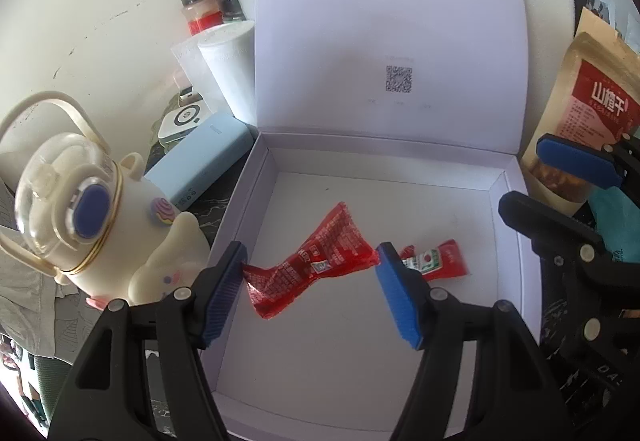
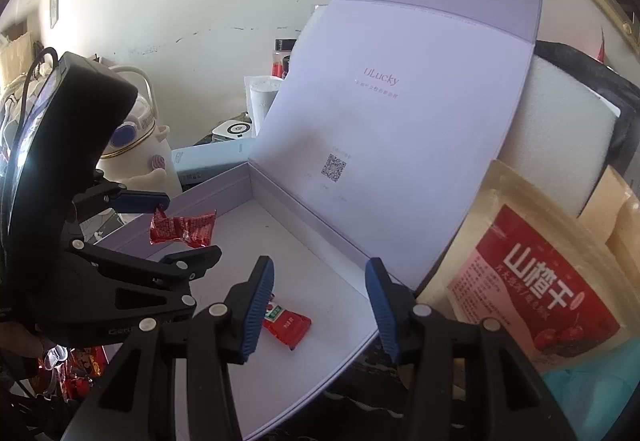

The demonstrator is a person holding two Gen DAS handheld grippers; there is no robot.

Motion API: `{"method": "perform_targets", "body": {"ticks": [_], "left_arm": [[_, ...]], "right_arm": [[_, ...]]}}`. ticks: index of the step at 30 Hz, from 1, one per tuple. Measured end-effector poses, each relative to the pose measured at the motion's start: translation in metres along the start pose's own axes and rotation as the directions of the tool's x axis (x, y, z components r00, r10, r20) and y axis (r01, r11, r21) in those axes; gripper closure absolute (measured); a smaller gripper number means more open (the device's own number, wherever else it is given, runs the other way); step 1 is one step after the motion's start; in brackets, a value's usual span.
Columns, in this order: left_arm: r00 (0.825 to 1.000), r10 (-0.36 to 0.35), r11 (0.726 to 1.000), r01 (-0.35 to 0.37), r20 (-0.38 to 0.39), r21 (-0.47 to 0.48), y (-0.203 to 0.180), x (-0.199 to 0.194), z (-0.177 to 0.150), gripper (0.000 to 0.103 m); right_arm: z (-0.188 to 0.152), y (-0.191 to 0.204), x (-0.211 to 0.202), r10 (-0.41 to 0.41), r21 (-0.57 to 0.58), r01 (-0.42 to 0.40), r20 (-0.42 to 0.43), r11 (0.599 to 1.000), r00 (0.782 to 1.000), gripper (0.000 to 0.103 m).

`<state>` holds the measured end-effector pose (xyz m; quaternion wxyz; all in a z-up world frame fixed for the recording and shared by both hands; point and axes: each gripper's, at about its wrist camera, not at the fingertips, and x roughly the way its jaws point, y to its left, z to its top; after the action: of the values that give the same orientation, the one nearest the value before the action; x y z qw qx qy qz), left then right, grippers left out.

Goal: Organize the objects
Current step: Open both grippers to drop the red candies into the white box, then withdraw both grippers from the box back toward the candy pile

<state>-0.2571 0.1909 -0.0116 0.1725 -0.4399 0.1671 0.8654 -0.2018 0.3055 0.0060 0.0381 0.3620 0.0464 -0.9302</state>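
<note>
- Standing at far left on the worktop, a cream character-shaped bottle (image 1: 100,233) is just beside a pale blue case (image 1: 200,157).
- Left hand-held gripper (image 1: 310,291) has its fingers wide apart over the open white box (image 1: 240,209); a crumpled red ketchup packet (image 1: 308,261) sits between them, touching the left pad (image 1: 226,281).
- A second ketchup packet (image 1: 436,261) lies flat on the box floor.
- Right hand-held gripper (image 2: 320,309) is spread apart, empty, above the box's near edge.
- A tan snack pouch (image 2: 532,281) leans at right.

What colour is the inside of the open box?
Pale lilac-white inside the box, seen best in the left wrist view.
</note>
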Motion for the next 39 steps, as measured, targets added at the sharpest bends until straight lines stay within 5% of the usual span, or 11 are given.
{"method": "perform_targets", "body": {"ticks": [39], "left_arm": [[0.988,0.05,0.998,-0.046,0.148,-0.036,0.001,-0.125,-0.046,0.031]], "right_arm": [[-0.011,0.032,-0.112,-0.022,-0.023,0.025,0.123,0.999,0.992,0.055]]}}
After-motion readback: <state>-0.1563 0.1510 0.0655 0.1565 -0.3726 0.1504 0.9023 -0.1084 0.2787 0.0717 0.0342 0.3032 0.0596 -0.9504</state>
